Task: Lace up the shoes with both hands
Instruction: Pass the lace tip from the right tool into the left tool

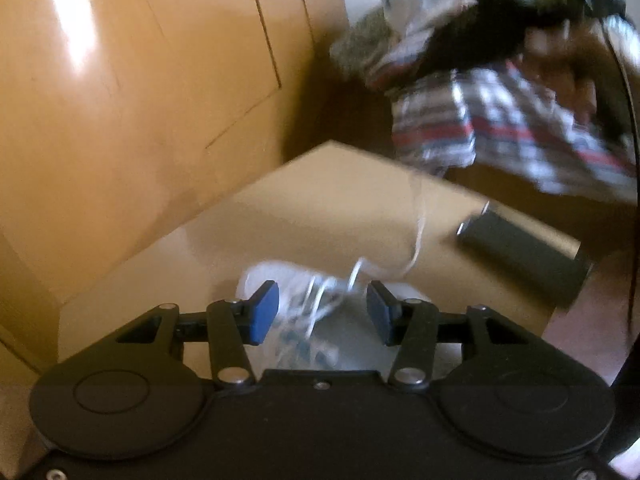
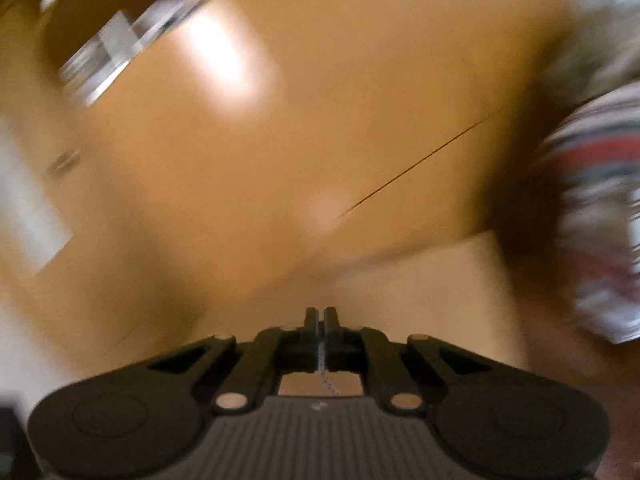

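While the white shoe (image 1: 304,320) is kept on the table (image 1: 320,200) just beyond the spread-apart left gripper (image 1: 322,308), its lace (image 2: 322,354) is pinched in the clenched right gripper (image 2: 321,316).

The worktop (image 1: 340,208) at mid-frame looks like smooth tan laminate with a dull sheen. The cabinet (image 1: 120,80) at upper left is glossier, throwing back a bright glare. The shoe (image 1: 304,312) at lower centre is white, soft-looking fabric with cloth laces. The left tool (image 1: 322,312) is matt black plastic with smooth blue pads (image 1: 264,312) and shiny metal pivot pins. The right tool (image 2: 320,316) is matt black too, its body ribbed.
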Demonstrator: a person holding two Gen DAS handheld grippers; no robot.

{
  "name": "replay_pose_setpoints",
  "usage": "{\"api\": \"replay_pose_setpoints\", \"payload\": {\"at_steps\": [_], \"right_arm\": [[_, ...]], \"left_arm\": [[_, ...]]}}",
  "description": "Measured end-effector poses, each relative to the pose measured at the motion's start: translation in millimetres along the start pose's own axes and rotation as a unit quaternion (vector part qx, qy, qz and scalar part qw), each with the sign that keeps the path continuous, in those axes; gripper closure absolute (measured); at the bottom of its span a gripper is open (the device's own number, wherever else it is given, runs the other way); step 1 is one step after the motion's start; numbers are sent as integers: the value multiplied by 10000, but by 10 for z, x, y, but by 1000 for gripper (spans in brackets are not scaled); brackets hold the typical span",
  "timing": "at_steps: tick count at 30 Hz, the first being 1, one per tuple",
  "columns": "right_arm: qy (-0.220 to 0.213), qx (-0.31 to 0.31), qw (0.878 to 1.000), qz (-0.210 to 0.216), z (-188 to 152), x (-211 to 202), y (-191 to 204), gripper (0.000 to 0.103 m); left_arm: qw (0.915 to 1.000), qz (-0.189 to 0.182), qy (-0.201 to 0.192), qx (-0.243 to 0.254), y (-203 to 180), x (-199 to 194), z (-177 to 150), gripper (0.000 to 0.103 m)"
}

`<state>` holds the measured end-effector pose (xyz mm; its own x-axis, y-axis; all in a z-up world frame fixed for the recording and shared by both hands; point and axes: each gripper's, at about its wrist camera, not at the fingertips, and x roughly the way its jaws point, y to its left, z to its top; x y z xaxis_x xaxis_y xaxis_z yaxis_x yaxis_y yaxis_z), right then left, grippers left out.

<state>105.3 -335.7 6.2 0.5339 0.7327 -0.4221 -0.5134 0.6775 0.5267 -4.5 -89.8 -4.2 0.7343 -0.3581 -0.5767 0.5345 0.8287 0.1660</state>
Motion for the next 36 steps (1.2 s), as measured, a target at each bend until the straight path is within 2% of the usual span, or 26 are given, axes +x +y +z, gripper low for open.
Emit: {"api": "replay_pose_setpoints", "payload": {"at_steps": [2, 5, 7, 9, 12, 17, 23, 27, 33, 36], "right_arm": [[429, -131, 9978, 495, -100, 264, 193, 101], [715, -258, 9940, 788, -196, 460, 354, 100], [751, -317, 9931, 848, -213, 497, 403, 100], [779, -382, 9925, 864, -225, 518, 444, 100], [810, -496, 9921, 817, -235, 521, 496, 100], [756, -515, 9931, 732, -222, 504, 533, 96], [629, -472, 9948, 644, -194, 463, 553, 95], [504, -419, 9962, 570, -186, 403, 505, 84], [470, -494, 9970, 361, -202, 383, 457, 84], [505, -800, 9954, 126, -232, 396, 501, 84]], "left_arm": [[9996, -136, -125, -207, 23, -15, 72, 55], [9987, -225, -150, -430, 66, 5, 132, 59], [9982, -241, -142, -534, 105, 6, 145, 69], [9974, -281, -95, -653, 147, 16, 140, 71], [9964, -302, -61, -787, 189, 26, 127, 80], [9959, -284, 20, -854, 223, 68, 98, 101], [9954, -173, 59, -942, 265, 115, 82, 101], [9948, -66, 74, -1016, 329, 171, 76, 101], [9937, 63, 91, -1118, 402, 209, 58, 101], [9930, 136, 59, -1172, 430, 204, 54, 101]]}}
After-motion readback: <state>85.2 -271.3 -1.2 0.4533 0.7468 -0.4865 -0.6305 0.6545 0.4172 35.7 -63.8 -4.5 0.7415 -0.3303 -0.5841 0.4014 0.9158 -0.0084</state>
